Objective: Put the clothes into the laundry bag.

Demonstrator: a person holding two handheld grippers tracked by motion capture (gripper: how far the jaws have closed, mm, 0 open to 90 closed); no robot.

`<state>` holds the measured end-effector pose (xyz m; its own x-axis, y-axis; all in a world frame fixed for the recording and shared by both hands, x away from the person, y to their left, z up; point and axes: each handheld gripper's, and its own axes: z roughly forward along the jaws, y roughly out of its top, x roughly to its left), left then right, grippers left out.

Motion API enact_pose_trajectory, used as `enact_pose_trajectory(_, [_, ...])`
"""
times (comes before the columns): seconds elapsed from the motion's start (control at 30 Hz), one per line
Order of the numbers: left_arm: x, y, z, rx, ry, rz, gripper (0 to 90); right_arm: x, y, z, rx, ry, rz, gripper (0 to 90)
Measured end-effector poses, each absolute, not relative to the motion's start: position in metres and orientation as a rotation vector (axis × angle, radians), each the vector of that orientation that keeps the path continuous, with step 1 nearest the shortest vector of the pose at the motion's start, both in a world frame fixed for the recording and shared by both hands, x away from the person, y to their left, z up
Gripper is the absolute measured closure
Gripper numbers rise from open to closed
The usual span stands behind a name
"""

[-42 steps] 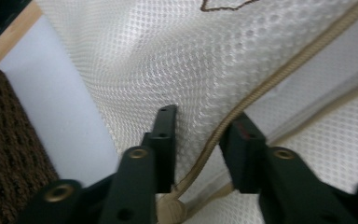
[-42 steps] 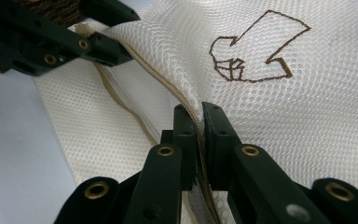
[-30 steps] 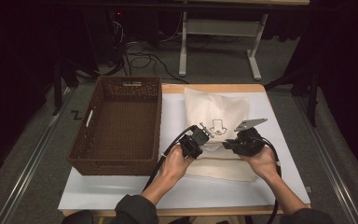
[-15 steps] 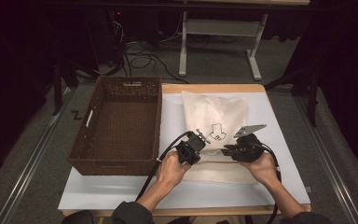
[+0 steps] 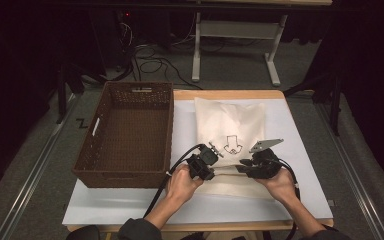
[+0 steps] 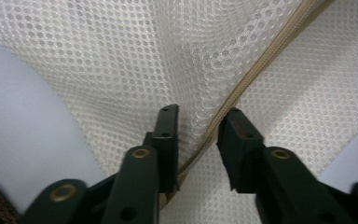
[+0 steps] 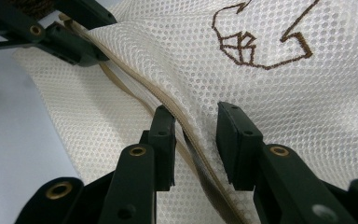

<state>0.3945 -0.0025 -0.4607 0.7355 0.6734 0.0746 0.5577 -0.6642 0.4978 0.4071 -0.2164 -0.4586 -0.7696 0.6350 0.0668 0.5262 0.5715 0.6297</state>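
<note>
A white mesh bag (image 5: 230,122) with a brown stitched drawing lies on the white mat, its beige zipper (image 6: 261,65) running along the near part. My left gripper (image 5: 211,166) sits at the zipper's left end and my right gripper (image 5: 241,167) at its right end, tips facing each other. In the left gripper view the jaws (image 6: 198,126) stand apart with the zipper seam between them, unpressed. The right gripper (image 7: 196,123) also straddles a raised fold of mesh (image 7: 284,93) and zipper (image 7: 135,77). Both pairs of jaws have just been opening. The left gripper (image 7: 98,37) shows at the top left of the right gripper view.
A brown wicker basket (image 5: 130,177) stands to the left of the bag, close beside my left hand. The white mat (image 5: 130,205) covers the wooden table, with bare mat toward the near edge. Cables and table legs lie on the floor beyond.
Both hands have come a little toward the near edge of the table with the bag's zipper edge. The bag now lies flatter and more spread out than before.
</note>
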Motion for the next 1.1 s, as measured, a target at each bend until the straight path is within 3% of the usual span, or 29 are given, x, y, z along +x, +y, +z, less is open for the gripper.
enact_pose_trajectory(0.33, [0.390, -0.003, -0.454, 2.441, 0.893, 0.305, 49.1, 0.407, -0.211, -0.469, 0.985, 2.653, 0.953, 60.5])
enact_pose_trajectory(0.87, [0.405, -0.009, -0.455, 2.355, 0.946, 0.285, 47.6, 0.406, -0.209, -0.478, 0.999, 2.669, 0.974, 46.8])
enact_pose_trajectory(1.1, [0.419, -0.013, -0.471, 2.372, 1.001, 0.308, 47.8, 0.406, -0.212, -0.478, 1.016, 2.670, 1.003, 45.1])
